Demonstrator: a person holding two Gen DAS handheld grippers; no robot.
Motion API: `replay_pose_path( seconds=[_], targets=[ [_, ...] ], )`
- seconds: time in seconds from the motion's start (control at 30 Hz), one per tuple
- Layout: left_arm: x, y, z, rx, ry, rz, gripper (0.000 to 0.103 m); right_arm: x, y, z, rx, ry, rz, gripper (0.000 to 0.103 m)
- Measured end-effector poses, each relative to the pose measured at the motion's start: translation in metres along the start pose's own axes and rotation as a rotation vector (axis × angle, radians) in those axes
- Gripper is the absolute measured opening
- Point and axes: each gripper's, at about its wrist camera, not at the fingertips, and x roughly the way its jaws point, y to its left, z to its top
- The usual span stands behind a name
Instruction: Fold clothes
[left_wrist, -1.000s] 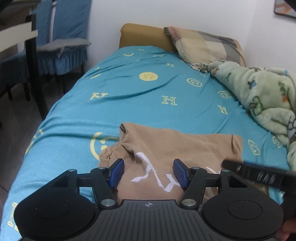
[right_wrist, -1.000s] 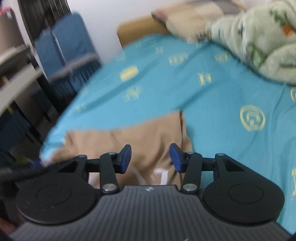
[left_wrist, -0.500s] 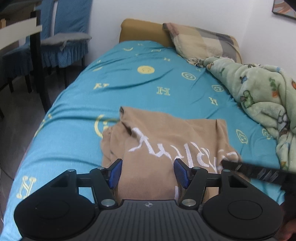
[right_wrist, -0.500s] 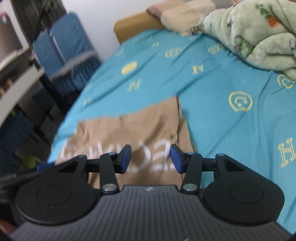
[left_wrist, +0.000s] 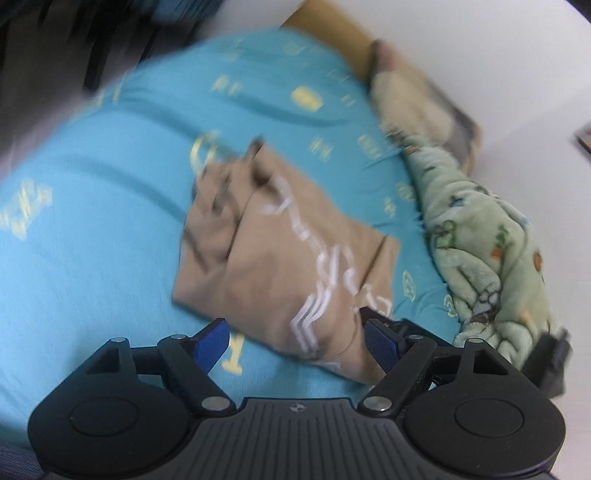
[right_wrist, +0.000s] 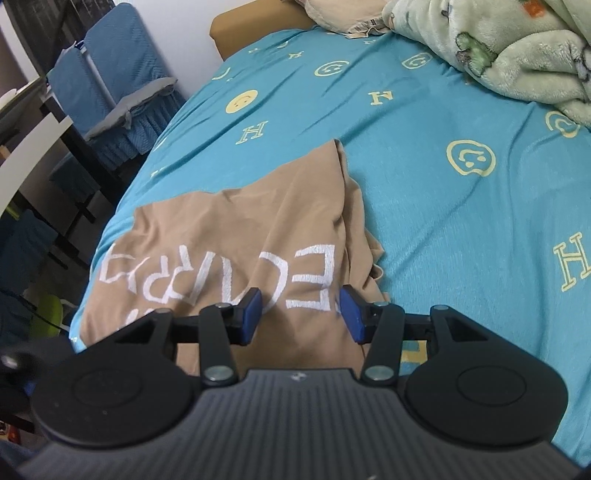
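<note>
Tan shirt (right_wrist: 236, 236), soft knit with white block lettering, lay folded into a rough rectangle with rumpled edges on the teal sheet (right_wrist: 461, 229) near the bed's foot; sheet smooth, printed with yellow smileys and H's. Left gripper (left_wrist: 295, 341) was released, blue pads spread wide over the shirt's near corner, view motion-blurred; right gripper (right_wrist: 301, 314) likewise released, pads apart above the lettering. Fleecy green blanket (right_wrist: 517, 48) lay bunched along the sheet's far right side.

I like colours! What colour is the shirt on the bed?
Tan shirt with white letters, clearest in the right wrist view.
</note>
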Motion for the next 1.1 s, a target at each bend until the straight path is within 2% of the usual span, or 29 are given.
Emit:
replay_pose_path(
  seconds=[0.13, 0.3, 0.33, 0.5, 0.63, 0.67, 0.73, 0.77, 0.9, 1.0, 1.1],
  targets=[
    [0.033, 0.032, 0.006, -0.268, 0.063, -0.054, 0.081, 0.0, -0.001, 0.0, 0.001, -0.003, 0.0, 0.05],
    [0.039, 0.039, 0.013, -0.349, -0.017, -0.069, 0.077, 0.0, -0.004, 0.0, 0.023, -0.004, 0.004, 0.049],
    [0.04, 0.041, 0.013, -0.356, -0.025, -0.064, 0.071, 0.0, -0.004, 0.001, 0.026, -0.003, 0.005, 0.049],
    [0.039, 0.045, 0.01, -0.354, -0.038, -0.049, 0.059, -0.001, -0.007, 0.002, 0.057, -0.006, 0.009, 0.049],
    [0.037, 0.045, 0.008, -0.345, -0.049, -0.048, 0.043, -0.01, -0.021, 0.005, 0.224, 0.002, 0.077, 0.051],
    [0.036, 0.044, 0.008, -0.345, -0.05, -0.051, 0.042, -0.013, -0.025, 0.005, 0.279, 0.007, 0.115, 0.054],
    [0.034, 0.044, 0.008, -0.345, -0.053, -0.059, 0.037, -0.022, -0.034, 0.003, 0.396, 0.009, 0.208, 0.07],
    [0.033, 0.044, 0.007, -0.346, -0.056, -0.064, 0.036, -0.026, -0.037, 0.0, 0.45, 0.012, 0.258, 0.084],
    [0.029, 0.043, 0.006, -0.353, -0.067, -0.08, 0.033, -0.031, -0.043, -0.016, 0.623, 0.062, 0.432, 0.086],
    [0.026, 0.043, 0.004, -0.361, -0.075, -0.089, 0.032, -0.013, -0.045, -0.03, 0.719, 0.165, 0.475, 0.087],
    [0.025, 0.046, 0.004, -0.375, -0.079, -0.099, 0.032, 0.004, -0.051, -0.04, 0.81, 0.205, 0.443, 0.085]
  ],
)
